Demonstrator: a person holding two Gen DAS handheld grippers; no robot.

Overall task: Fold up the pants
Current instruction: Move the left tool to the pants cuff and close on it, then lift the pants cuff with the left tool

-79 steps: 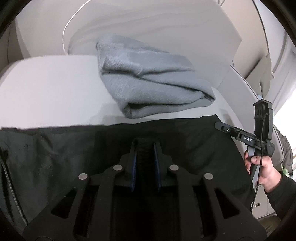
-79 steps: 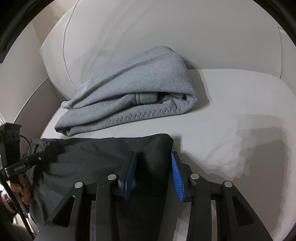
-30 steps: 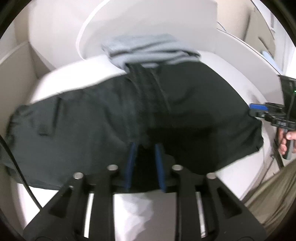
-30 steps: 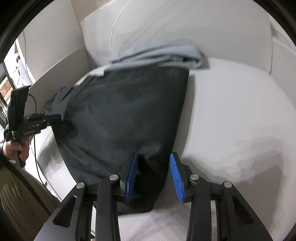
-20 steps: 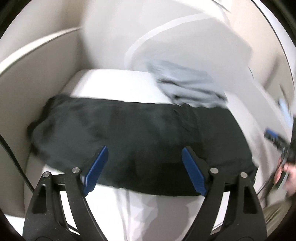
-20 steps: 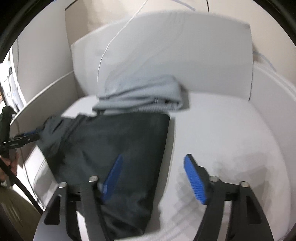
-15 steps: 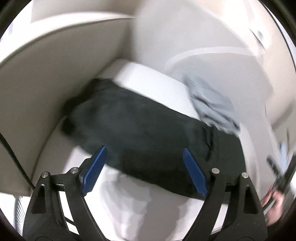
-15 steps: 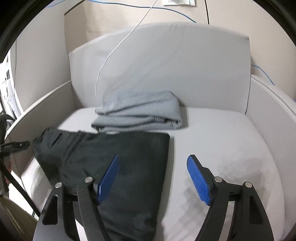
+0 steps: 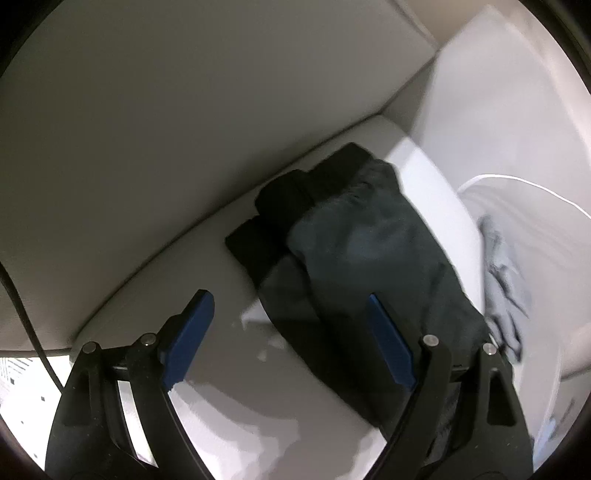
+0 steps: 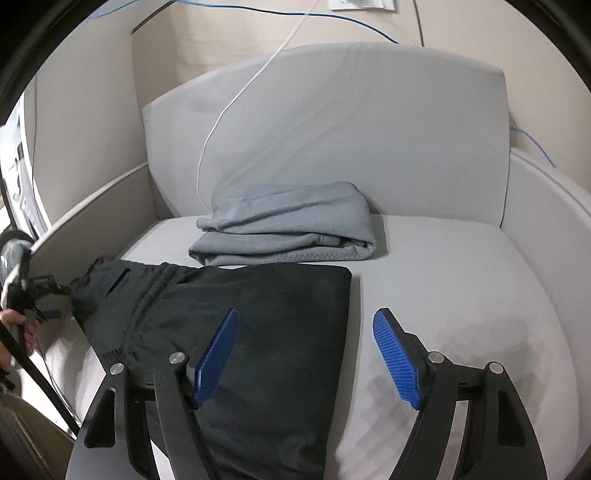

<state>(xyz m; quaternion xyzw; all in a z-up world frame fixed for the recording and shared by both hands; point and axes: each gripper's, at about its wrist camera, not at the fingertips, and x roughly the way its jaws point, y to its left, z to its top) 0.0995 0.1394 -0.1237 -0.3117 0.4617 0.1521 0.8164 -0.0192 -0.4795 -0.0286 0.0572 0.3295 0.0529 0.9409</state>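
Both grippers — left gripper (image 9: 291, 339), right gripper (image 10: 306, 356) — gaped empty; the limp, light pants (image 10: 236, 317) wanted pinching at their nine-o'clock waistband.

A pale grey upholstered armchair (image 10: 461, 258) with curved arms stands against a beige wall (image 10: 229, 40). Thin blue cables (image 10: 369, 27) and a white cord (image 10: 236, 96) trail down the wall.

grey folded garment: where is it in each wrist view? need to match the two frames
Left wrist: grey folded garment at the right edge, blurred, just past the black pants.
Right wrist: grey folded garment at centre, at the back of the seat cushion, behind the black pants.
Shared landmark: the black pants.
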